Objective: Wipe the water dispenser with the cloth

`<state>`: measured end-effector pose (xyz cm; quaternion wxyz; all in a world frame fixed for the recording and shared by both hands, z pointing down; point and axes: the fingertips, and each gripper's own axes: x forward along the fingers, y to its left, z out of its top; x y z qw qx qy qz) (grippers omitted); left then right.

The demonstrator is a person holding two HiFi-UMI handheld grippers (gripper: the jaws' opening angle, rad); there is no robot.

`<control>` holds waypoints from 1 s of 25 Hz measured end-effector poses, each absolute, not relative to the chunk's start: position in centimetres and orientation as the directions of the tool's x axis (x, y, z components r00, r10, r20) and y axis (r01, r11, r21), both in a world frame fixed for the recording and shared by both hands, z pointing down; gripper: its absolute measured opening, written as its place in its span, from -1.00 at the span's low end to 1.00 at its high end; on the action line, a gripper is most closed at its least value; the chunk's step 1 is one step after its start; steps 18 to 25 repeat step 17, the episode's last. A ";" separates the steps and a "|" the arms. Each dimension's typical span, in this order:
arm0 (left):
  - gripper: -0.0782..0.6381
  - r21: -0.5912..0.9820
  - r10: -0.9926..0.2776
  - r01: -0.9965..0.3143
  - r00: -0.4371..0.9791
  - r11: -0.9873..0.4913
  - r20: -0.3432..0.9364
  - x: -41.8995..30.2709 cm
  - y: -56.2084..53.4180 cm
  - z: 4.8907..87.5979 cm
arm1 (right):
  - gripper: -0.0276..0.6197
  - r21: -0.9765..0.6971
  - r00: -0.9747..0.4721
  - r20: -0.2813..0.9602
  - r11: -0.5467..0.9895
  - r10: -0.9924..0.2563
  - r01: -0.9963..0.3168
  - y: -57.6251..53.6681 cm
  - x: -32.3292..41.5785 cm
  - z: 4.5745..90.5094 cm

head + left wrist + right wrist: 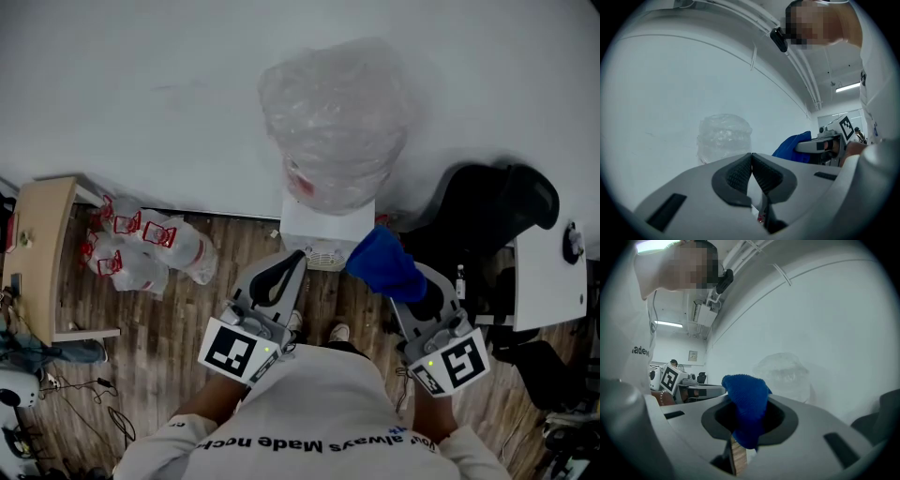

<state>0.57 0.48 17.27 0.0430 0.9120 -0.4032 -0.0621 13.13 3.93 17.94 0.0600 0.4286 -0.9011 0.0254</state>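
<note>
While both grippers were held low in front of the person, the dispenser [323, 225] was seen upright against the white wall [141, 84], its long axis vertical and its front turned toward the person. A bottle [333, 122] wrapped in clear film was carried on its top. To its left, a strip of bare wood floor [239, 248] was left open as far as a heap of plastic bags [141, 248], beyond which a wooden table [42, 253] was set by the wall. To its right, room was closed off by a black chair [487, 216] standing just beside it, with a white desk [548, 277] further out.

The left gripper [292, 262] was shut with nothing between its pads, the jaws meeting along one line and aimed at the dispenser's front. The right gripper [746, 427] was clamped on the blue cloth [382, 264]. The cloth was bunched and stuck out forward past the jaws, its long axis laid along the gripper and pointed up-left at the dispenser's front right corner. Whether that corner was touched by the cloth could not be told.
</note>
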 end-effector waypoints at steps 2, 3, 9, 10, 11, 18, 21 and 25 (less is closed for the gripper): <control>-0.73 0.132 -0.738 -0.726 0.671 -0.675 -0.077 0.6 0.3 17.3 | -0.63 0.012 -0.624 0.131 0.630 -0.771 -0.776 3.7 13.0 18.0; -0.73 0.132 -0.736 -0.725 0.673 -0.676 -0.077 0.6 0.2 17.4 | -0.63 0.013 -0.624 0.132 0.630 -0.770 -0.776 3.7 12.9 18.1; -0.73 0.130 -0.727 -0.717 0.682 -0.685 -0.075 0.4 -0.1 17.4 | -0.63 0.016 -0.620 0.136 0.627 -0.773 -0.779 3.4 12.5 18.2; -0.73 0.131 -0.726 -0.716 0.683 -0.686 -0.074 0.3 -0.2 17.4 | -0.63 0.016 -0.619 0.136 0.626 -0.774 -0.780 3.3 12.5 18.2; -0.73 0.131 -0.726 -0.715 0.684 -0.687 -0.074 0.3 -0.3 17.3 | -0.63 0.015 -0.618 0.136 0.625 -0.775 -0.781 3.2 12.5 18.2; -0.73 0.135 -0.722 -0.710 0.688 -0.691 -0.075 -0.5 -1.1 17.4 | -0.63 0.023 -0.614 0.134 0.621 -0.778 -0.783 2.5 11.7 18.0; -0.73 0.135 -0.722 -0.710 0.688 -0.691 -0.075 -0.5 -1.1 17.4 | -0.63 0.023 -0.614 0.134 0.621 -0.778 -0.783 2.5 11.7 18.0; -0.73 0.135 -0.722 -0.710 0.688 -0.691 -0.075 -0.5 -1.1 17.4 | -0.63 0.023 -0.614 0.134 0.621 -0.778 -0.783 2.5 11.7 18.0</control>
